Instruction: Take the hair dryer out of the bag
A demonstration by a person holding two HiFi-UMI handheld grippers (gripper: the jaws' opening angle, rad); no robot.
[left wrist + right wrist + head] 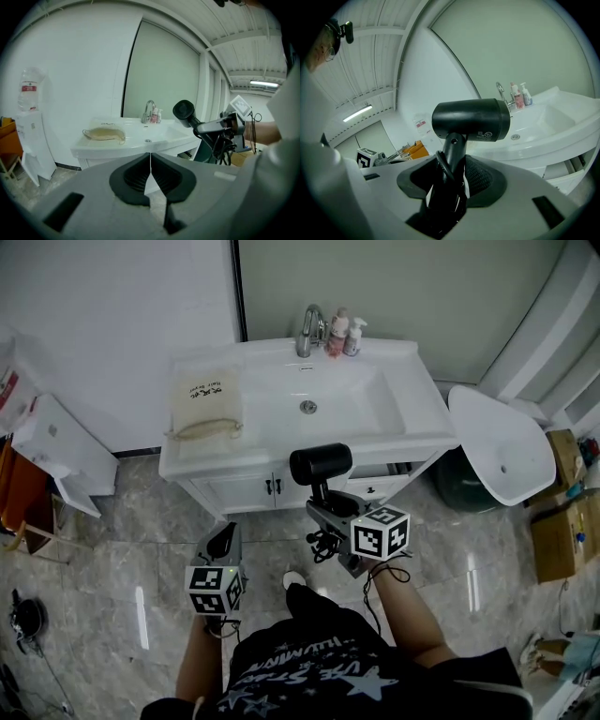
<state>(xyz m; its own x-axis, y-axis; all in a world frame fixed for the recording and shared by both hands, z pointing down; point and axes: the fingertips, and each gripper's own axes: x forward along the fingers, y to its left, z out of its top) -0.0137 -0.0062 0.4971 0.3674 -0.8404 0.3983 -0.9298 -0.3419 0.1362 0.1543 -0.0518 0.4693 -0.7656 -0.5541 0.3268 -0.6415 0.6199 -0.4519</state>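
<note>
My right gripper (330, 506) is shut on the handle of the black hair dryer (321, 465), holding it upright in front of the vanity. In the right gripper view the dryer's barrel (471, 120) lies crosswise above the jaws, and its cord is bunched along the handle. A beige cloth bag (206, 399) lies flat on the left of the white vanity top, also seen as the bag (104, 134) in the left gripper view. My left gripper (223, 542) hangs lower left over the floor, shut with nothing between its pads (140, 174). From the left gripper view, the dryer (183, 111) shows at the right.
The white vanity (234, 465) has a sink basin, a chrome faucet (309, 331) and two small bottles (345, 336) at its back. A white toilet lid (497, 442) stands to the right, with cardboard boxes (561, 526) beyond. A white panel (56, 451) leans at the left. The floor is grey marble tile.
</note>
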